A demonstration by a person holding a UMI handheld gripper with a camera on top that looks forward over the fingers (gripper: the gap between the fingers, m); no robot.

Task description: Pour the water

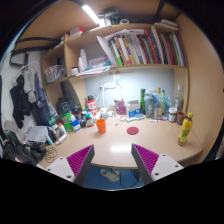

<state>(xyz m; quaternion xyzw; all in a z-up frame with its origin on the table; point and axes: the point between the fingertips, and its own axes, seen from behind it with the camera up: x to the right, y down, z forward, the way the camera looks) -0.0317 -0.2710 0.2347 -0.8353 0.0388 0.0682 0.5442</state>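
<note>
The jaws of the gripper [113, 160] stand released and hold nothing, while the upright orange cup [101, 125] waits on the bench [120, 145] beyond them, slightly to their left.

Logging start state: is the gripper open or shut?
Open: the gripper holds nothing, its pink-padded fingers spread wide above the desk.

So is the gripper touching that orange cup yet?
Apart. The gripper view shows the open gripper well short of the orange cup, with bare desk between them.
</note>
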